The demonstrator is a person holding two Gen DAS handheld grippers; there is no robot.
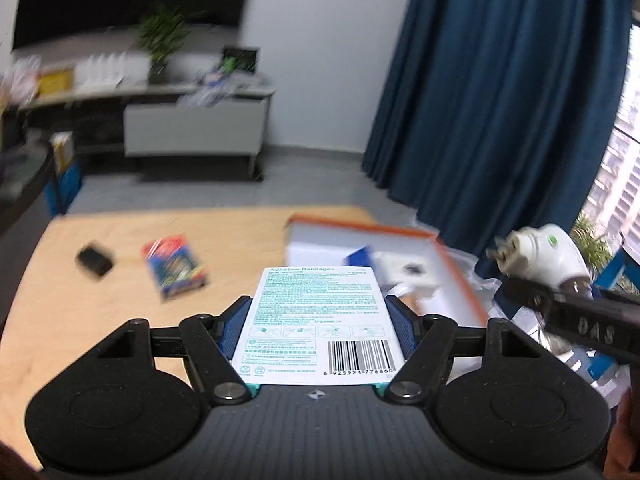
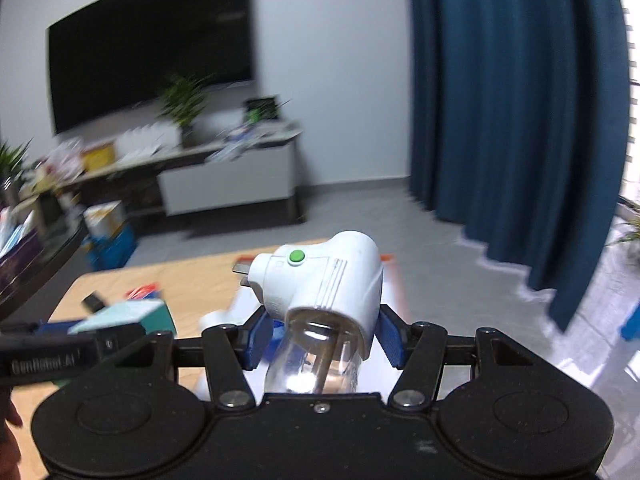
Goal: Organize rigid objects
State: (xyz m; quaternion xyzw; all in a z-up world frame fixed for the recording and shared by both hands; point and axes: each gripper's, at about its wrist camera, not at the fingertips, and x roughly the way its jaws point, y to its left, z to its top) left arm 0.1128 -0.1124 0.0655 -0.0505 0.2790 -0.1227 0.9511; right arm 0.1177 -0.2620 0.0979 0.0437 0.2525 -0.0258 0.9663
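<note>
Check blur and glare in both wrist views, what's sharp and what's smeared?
Left wrist: bandage box in the left gripper sharp, table items and shelf motion-smeared, window blown out. Right wrist: plug device fairly sharp, glare on its clear bulb, room streaked, fisheye bends the curtain.

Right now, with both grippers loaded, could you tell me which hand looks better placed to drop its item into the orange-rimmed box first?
Probably the left gripper: its bandage box points straight at the orange-rimmed box just ahead. The right gripper, holding the white plug-in device, hangs off the box's right side.

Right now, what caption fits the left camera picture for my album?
Left gripper holds a bandage box above the wooden table.
</note>
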